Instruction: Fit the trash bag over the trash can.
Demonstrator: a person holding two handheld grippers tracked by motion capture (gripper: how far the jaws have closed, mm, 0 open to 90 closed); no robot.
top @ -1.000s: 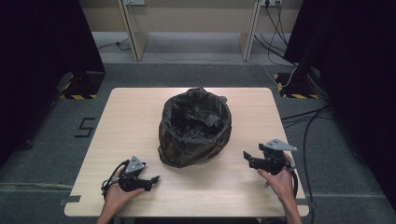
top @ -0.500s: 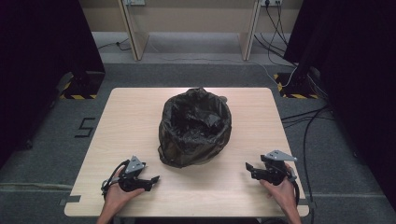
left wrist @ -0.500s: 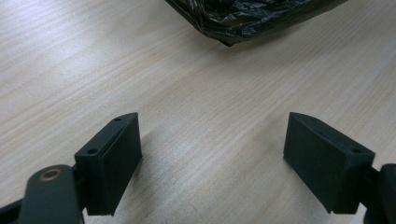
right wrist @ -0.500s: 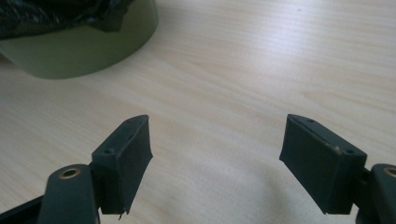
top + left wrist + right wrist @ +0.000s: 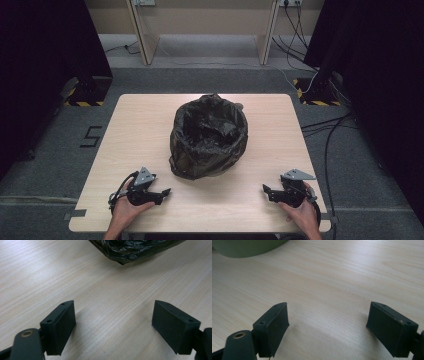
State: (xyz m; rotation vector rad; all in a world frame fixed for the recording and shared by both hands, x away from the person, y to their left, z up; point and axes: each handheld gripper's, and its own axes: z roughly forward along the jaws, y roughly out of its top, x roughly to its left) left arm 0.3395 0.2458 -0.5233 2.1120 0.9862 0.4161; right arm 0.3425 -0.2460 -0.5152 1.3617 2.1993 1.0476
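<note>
A small bin lined with a black plastic bag [image 5: 209, 135] stands near the middle of the light wooden table [image 5: 150, 115], the crumpled liner spilling over the rim and down the sides so that the high view shows almost nothing of the container beneath. In the right gripper view a curved, olive-green wall of that container [image 5: 247, 247] shows at the top left, resting on the tabletop. The left gripper [image 5: 162, 192] lies low near the table's front edge, held by the person's left hand [image 5: 127, 210], its jaws pointing toward the right side of the table and standing wide apart with only bare wood between them; in the left gripper view a lower corner of the black bag [image 5: 130, 250] hangs just ahead of the open jaws, apart from them. The right gripper [image 5: 266, 192] sits near the front right corner of the table in the person's right hand [image 5: 299, 215], pointing leftward toward the bin and well apart from it. Its jaws have just been opening a little further and now stand wide, with nothing between them but the tabletop. Each gripper carries a grey three-cornered plate on top. The bin is between the two grippers and farther back on the table, touched by neither.
</note>
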